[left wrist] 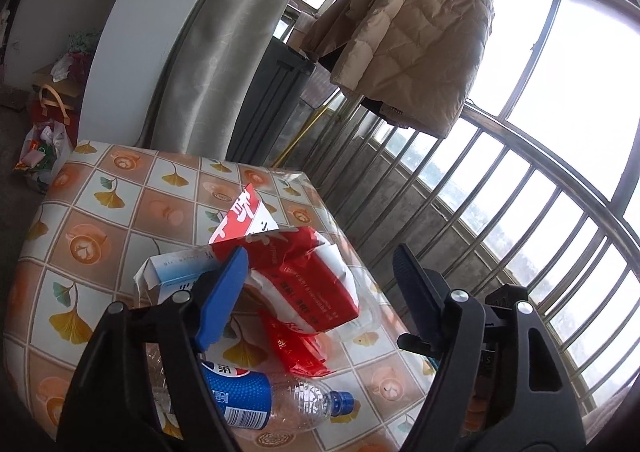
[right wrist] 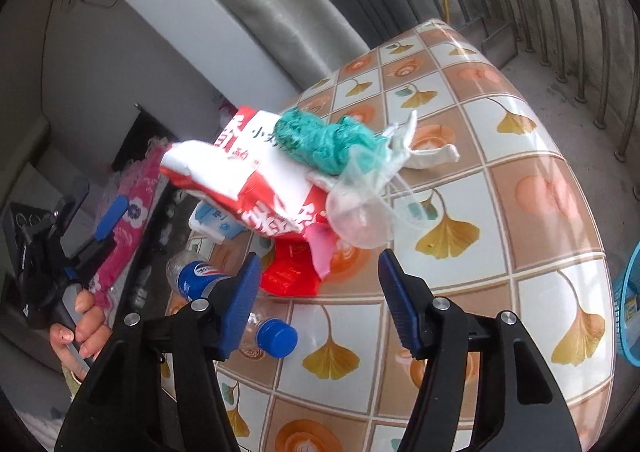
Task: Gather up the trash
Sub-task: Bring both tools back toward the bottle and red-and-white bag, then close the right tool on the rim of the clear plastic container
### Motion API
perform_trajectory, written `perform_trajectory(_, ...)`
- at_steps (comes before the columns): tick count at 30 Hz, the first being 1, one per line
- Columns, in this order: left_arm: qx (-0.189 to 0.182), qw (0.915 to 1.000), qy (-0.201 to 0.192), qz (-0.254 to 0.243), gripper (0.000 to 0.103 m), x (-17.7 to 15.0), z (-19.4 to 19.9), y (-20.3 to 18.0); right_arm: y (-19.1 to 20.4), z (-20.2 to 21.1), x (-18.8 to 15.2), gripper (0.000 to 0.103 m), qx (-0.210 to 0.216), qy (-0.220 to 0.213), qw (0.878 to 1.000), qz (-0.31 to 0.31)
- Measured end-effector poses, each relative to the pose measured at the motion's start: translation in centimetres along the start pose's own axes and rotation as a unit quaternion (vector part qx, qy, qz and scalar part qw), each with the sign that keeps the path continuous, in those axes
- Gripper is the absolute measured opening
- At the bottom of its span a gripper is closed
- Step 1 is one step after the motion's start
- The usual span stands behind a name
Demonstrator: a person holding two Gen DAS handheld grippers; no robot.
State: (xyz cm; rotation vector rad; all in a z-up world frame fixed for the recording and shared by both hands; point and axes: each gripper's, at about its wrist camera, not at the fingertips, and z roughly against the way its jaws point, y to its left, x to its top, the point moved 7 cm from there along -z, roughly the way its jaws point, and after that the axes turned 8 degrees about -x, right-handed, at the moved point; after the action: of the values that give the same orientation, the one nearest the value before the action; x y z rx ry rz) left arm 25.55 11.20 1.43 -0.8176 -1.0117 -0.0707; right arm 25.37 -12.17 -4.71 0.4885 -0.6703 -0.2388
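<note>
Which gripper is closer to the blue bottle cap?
Right. The right gripper hangs just above the bottle cap, beside one finger. The left gripper is off past the table edge, beyond the bottle's other end.

The tablecloth (right wrist: 500,187) shows orange and white squares with yellow ginkgo leaves; the bottle (left wrist: 256,398) wears blue (cap too).

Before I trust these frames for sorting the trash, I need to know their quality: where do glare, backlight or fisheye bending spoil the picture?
Left wrist view: the window is blown out white, the hanging coat backlit, and the railing bars bow with the lens. Right wrist view: evenly lit, glare streaks on the glossy tablecloth, the table edge curves; the red-and-white bag stays sharp.
</note>
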Motion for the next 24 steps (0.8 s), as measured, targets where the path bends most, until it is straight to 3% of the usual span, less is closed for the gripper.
perform_trajectory(5,0.0,1.0,-0.002,-0.002,0.061,1.0,0.1,-0.4,-2.8,-0.5,1.2,0.054,0.019,0.006,0.998,-0.053)
perform_trajectory(15,-0.027,0.9986,0.023,-0.04,0.049,0.9,-0.5,-4.2,-1.7,-4.2,3.6,0.048,0.052,0.028,0.998,-0.012)
perform_trajectory(17,-0.031,0.9977,0.035,-0.049,0.047,0.2,-0.8,-4.8,-1.7,-4.9,3.5,0.042,0.052,0.038,0.998,-0.005)
perform_trajectory(22,-0.033,0.9956,0.058,-0.065,0.044,-0.1,-1.7,-5.9,-1.3,-5.3,2.6,0.011,0.078,0.059,0.995,0.006)
perform_trajectory(24,-0.036,0.9948,0.07,-0.064,0.044,1.1,-2.5,-6.2,-1.1,-4.9,2.4,0.008,0.077,0.057,0.995,0.015)
